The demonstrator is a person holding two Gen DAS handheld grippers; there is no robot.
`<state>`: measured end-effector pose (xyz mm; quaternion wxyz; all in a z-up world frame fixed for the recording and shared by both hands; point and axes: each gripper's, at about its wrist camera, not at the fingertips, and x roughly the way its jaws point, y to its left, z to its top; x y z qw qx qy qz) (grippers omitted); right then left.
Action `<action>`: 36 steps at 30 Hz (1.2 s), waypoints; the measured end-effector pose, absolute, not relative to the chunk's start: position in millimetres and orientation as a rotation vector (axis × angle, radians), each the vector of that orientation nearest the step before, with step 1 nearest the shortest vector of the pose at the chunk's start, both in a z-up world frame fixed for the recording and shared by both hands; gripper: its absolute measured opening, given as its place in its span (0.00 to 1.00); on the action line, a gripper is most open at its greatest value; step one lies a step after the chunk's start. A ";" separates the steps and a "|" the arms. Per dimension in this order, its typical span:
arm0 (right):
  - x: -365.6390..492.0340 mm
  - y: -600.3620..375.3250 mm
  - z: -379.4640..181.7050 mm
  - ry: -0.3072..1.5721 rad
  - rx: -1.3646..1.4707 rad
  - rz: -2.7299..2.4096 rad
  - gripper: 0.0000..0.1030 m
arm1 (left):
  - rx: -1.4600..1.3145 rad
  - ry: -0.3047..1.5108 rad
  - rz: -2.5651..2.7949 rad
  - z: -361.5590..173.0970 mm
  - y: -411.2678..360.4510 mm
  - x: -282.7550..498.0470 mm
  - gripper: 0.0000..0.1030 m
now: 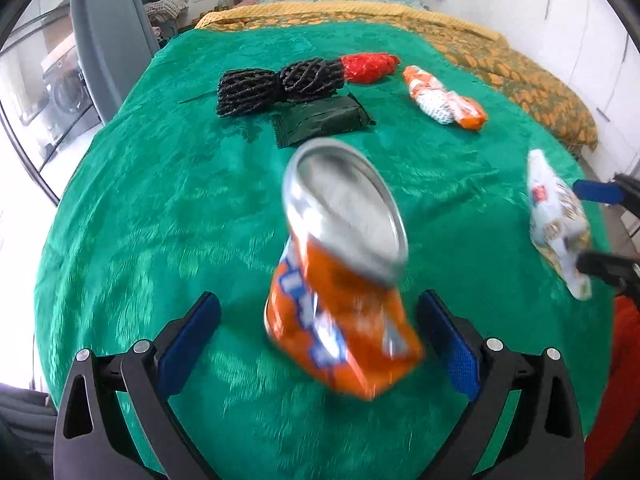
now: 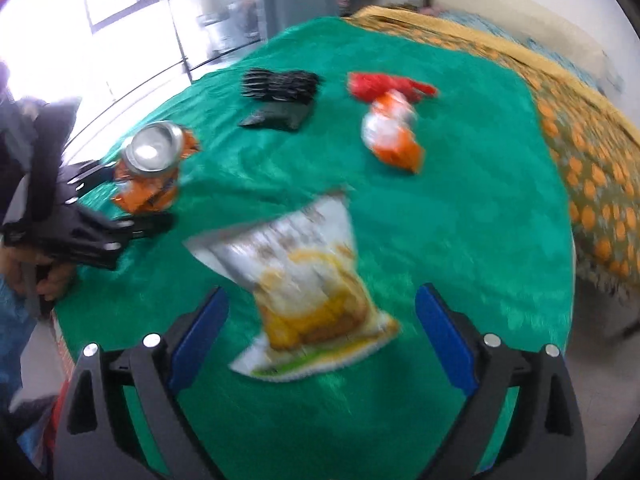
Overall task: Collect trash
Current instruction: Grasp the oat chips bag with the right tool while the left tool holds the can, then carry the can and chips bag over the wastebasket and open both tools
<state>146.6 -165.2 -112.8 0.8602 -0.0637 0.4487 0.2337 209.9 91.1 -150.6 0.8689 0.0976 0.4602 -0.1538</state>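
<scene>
A crushed orange soda can point(image 1: 340, 276) stands on the green blanket point(image 1: 160, 200), between the wide-open jaws of my left gripper point(image 1: 320, 340), untouched by the pads. It also shows in the right wrist view point(image 2: 150, 168) with the left gripper point(image 2: 132, 200) around it. A white and yellow snack bag point(image 2: 304, 280) lies between the open jaws of my right gripper point(image 2: 322, 336). The bag point(image 1: 558, 224) and right gripper point(image 1: 592, 228) show at the left view's right edge.
Farther back lie an orange and white wrapper point(image 1: 444, 96), a red wrapper point(image 1: 370, 65), black netting point(image 1: 276, 84) and a dark green packet point(image 1: 320, 120). A yellow patterned bedspread point(image 1: 520, 76) and pillows lie beyond. A curtain and glass door stand at the left.
</scene>
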 end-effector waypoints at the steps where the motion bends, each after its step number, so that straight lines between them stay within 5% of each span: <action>1: 150.3 -158.2 -112.7 0.953 -0.168 0.519 0.89 | 0.197 0.970 -0.316 -151.0 90.2 213.0 0.95; 3: 154.9 -150.2 -114.6 0.971 -0.219 0.543 0.85 | 0.180 0.979 -0.301 -150.9 91.0 215.7 0.94; 4: 158.0 -147.8 -116.4 0.987 -0.237 0.543 0.61 | 0.176 0.980 -0.291 -150.6 90.8 216.0 0.92; 7: 164.1 -152.3 -115.2 1.018 -0.199 0.515 0.40 | 0.184 0.952 -0.300 -145.4 88.4 210.2 0.65; 8: 162.4 -156.1 -111.1 1.014 -0.161 0.521 0.40 | 0.187 0.943 -0.308 -143.7 87.4 208.0 0.54; 10: 156.6 -164.1 -100.8 0.980 -0.093 0.523 0.39 | 0.196 0.927 -0.301 -142.6 86.1 203.9 0.51; 22: 118.6 -205.2 -93.8 0.930 0.072 0.474 0.39 | 0.064 0.855 -0.410 -116.9 61.6 163.5 0.51; 36: 103.9 -298.8 -81.6 0.855 0.198 0.339 0.39 | 0.129 0.875 -0.614 -101.5 -66.8 136.0 0.51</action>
